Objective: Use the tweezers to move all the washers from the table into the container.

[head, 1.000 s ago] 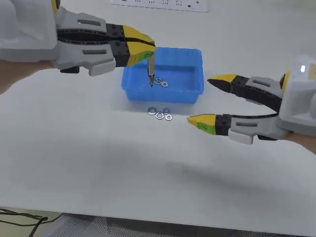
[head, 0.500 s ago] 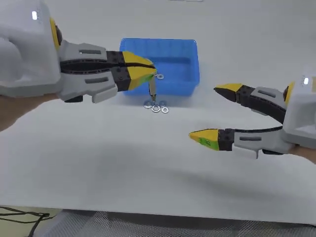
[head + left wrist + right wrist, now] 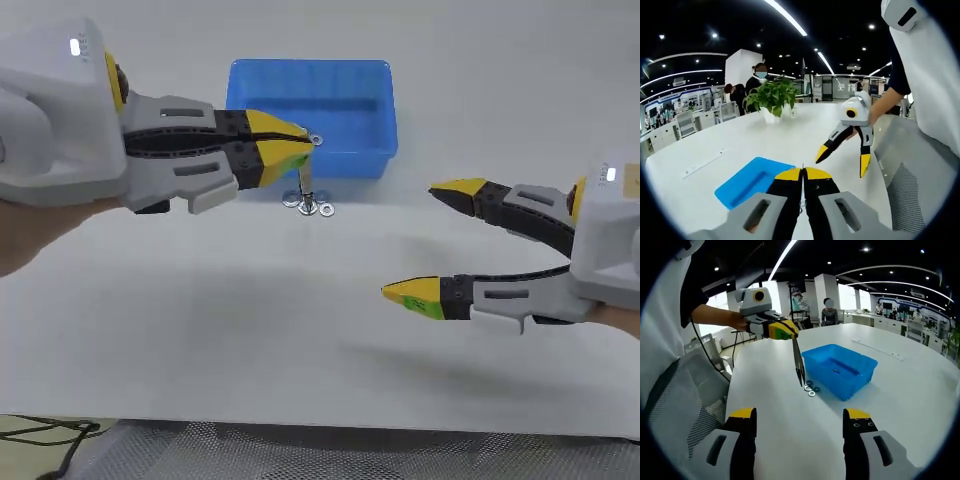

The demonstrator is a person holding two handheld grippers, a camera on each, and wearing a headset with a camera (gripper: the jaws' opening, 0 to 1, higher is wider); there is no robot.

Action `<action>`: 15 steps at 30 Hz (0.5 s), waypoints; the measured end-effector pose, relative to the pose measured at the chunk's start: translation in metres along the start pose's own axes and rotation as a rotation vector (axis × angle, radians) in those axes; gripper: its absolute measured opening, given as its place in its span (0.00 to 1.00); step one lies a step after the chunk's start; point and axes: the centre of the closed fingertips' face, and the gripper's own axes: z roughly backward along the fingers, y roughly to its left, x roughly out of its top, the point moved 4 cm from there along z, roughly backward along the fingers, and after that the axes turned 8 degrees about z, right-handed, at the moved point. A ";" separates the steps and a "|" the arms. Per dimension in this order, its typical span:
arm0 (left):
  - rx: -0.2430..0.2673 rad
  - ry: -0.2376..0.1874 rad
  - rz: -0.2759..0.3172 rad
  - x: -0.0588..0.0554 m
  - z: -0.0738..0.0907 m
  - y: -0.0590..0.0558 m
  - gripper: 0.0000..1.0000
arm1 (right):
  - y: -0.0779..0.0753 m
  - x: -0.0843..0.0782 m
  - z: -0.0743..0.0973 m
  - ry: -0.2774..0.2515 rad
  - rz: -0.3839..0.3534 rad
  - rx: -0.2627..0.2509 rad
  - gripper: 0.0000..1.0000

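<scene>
The left gripper (image 3: 300,146), clamped on upright tweezers (image 3: 305,185), hangs just above the washers (image 3: 326,210); the right gripper (image 3: 408,240) gapes wide, farther off.

Container (image 3: 355,160) just behind washers (image 3: 308,207); nr side clear.

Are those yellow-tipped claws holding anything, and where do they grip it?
The left gripper pinches the tweezers by their top end; the right gripper is open, holding nothing.

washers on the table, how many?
4 washers, one tight cluster on the table in front of the blue container, by the tweezers; more may be hidden.
</scene>
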 end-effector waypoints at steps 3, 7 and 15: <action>-0.014 -0.002 -0.017 -0.002 -0.001 0.000 0.04 | 0.003 0.000 0.000 0.003 0.001 0.017 0.78; -0.028 -0.001 -0.029 -0.007 -0.001 0.000 0.04 | 0.007 0.001 -0.002 -0.001 -0.004 0.045 0.84; -0.034 -0.010 -0.026 -0.010 -0.004 0.004 0.04 | 0.011 0.002 -0.007 0.002 -0.006 0.073 0.84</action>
